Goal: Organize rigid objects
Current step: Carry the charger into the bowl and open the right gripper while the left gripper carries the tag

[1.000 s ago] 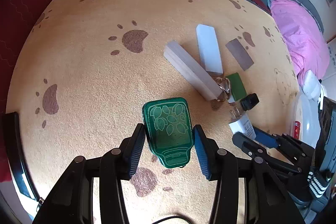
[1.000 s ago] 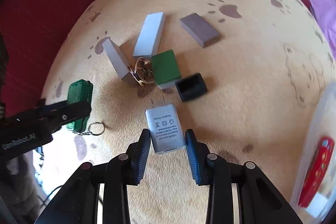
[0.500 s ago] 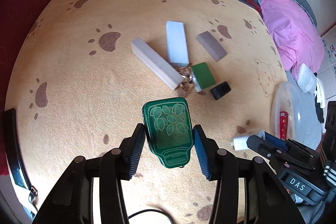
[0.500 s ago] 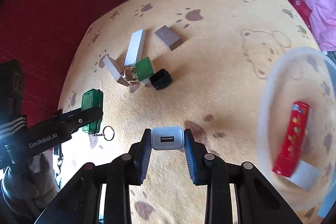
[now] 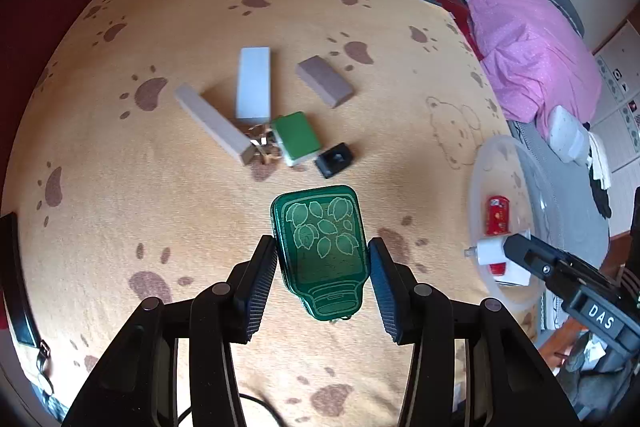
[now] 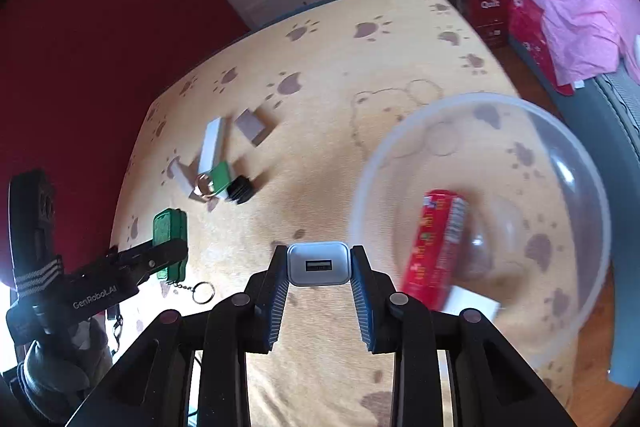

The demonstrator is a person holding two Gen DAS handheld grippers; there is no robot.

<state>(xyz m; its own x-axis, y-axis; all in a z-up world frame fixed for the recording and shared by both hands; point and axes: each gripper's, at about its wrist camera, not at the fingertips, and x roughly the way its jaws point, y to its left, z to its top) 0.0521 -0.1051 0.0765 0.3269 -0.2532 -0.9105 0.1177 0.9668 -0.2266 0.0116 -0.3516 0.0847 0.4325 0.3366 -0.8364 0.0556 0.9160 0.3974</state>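
Low centre of the left wrist view, the left gripper [image 5: 322, 264] has its fingers clamped on the green keychain tag [image 5: 322, 242]. In the right wrist view, the right gripper [image 6: 319, 277] clamps the white USB charger [image 6: 319, 263], just left of the clear bowl [image 6: 592, 183].

Left wrist: looks steeply down from above the paw-print blanket [image 5: 168, 187], fingers at bottom edge, block cluster [image 5: 256, 115] mid-frame, bowl [image 5: 480, 163] at right edge, bed beyond. Right wrist: also angled down, further right, nearer the bowl [image 6: 400, 131], which fills the right half; red wall at left. Shared: blanket, block cluster [image 6: 216, 167], bowl with red pack [image 5: 497, 215] [image 6: 432, 247]. Each view catches the other gripper: right gripper [image 5: 492, 251] at right edge, left gripper [image 6: 170, 247] at left edge.
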